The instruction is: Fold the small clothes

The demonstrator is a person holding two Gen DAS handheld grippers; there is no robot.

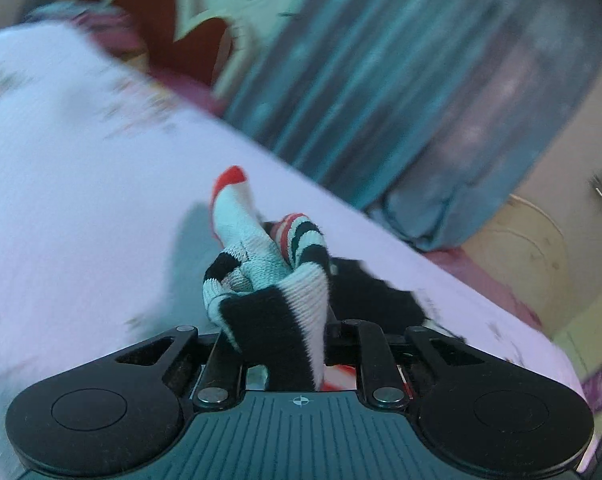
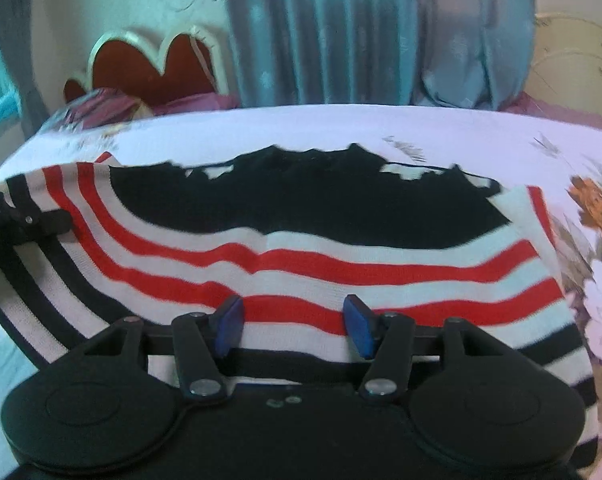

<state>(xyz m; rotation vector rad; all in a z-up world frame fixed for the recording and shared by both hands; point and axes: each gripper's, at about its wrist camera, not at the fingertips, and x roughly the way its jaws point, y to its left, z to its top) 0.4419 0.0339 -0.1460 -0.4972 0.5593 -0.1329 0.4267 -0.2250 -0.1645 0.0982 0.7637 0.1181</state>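
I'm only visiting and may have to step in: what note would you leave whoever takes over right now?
Left gripper: jaws shut on a bunched edge of the red, white and black striped knit garment, lifted off the white floral bedsheet.
Right gripper: jaws open over the near hem, gripping nothing.
Done: one side picked up.
Left: carry it across, flatten, finish folding.

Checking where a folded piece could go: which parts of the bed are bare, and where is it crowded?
Bare sheet runs along the far side, between the striped garment and the curtain. A floral strip on the right stays free. The middle is crowded: the garment covers it, with the right gripper open over its near edge and the left gripper bunching its left end.
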